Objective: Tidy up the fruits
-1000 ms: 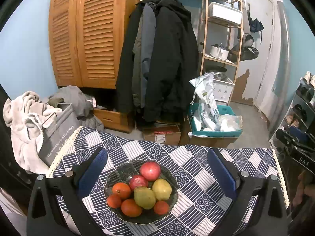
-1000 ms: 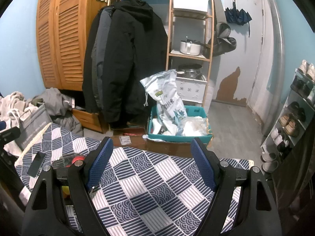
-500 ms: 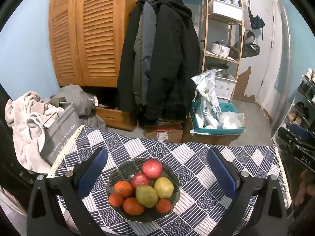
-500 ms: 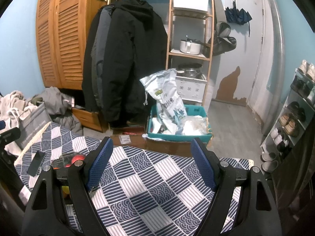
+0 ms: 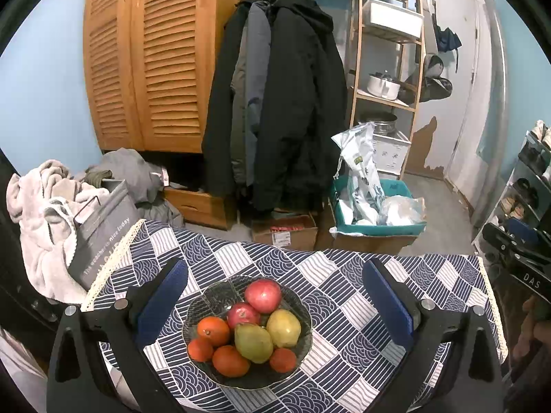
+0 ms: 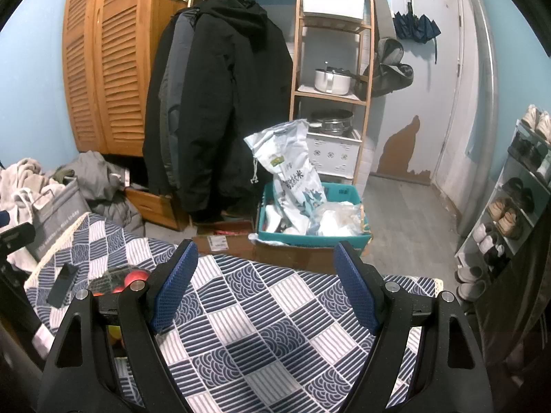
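A dark glass bowl (image 5: 213, 301) sits on the blue-and-white patterned tablecloth (image 5: 344, 309). It holds two red apples (image 5: 262, 295), two yellow-green pears (image 5: 253, 342) and several oranges (image 5: 212, 330). My left gripper (image 5: 273, 309) is open and empty, held above the bowl with the fruit between its blue pads. My right gripper (image 6: 263, 289) is open and empty over the bare cloth (image 6: 261, 323), to the right of the bowl. In the right wrist view the bowl's fruit (image 6: 136, 277) shows partly behind the left finger.
A small black device (image 6: 62, 284) lies on the cloth left of the bowl. Beyond the table's far edge are a grey bag (image 5: 103, 227), cardboard boxes (image 5: 284, 232), a teal bin (image 5: 377, 229), hanging coats (image 5: 282, 103) and a shoe rack (image 5: 527, 186) at right.
The left gripper has drawn back and risen slightly, so the bowl sits a little lower in its view. The right gripper has barely moved. Both stay open.
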A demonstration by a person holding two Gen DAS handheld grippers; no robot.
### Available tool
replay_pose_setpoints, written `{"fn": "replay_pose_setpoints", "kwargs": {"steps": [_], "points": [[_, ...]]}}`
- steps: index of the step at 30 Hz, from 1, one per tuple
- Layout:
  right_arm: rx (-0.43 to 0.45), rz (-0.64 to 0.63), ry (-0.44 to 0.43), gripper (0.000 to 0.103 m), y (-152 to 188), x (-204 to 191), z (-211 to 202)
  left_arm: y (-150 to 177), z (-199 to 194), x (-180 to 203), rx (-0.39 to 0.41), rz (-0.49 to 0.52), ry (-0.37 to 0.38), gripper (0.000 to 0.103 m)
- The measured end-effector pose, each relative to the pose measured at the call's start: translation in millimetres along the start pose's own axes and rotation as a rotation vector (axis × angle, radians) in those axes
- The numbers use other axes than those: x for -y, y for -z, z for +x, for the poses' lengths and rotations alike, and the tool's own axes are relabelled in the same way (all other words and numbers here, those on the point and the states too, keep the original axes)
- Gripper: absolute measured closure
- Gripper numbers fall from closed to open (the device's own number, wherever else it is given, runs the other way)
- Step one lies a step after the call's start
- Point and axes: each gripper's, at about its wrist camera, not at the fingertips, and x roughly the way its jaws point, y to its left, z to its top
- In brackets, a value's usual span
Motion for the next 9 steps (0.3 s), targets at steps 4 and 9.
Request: {"fn": "replay_pose_setpoints", "kwargs": {"steps": [4, 9], "points": [[0.0, -0.003, 0.0, 0.023, -0.2, -0.3, 0.1, -0.5, -0.3, 1.1, 0.0, 0.001, 0.004, 0.001], [0.0, -0.003, 0.0, 0.023, -0.5, -0.2, 0.1, -0.7, -0.7, 2.6, -0.003, 0.007, 0.011, 0.001]]}}
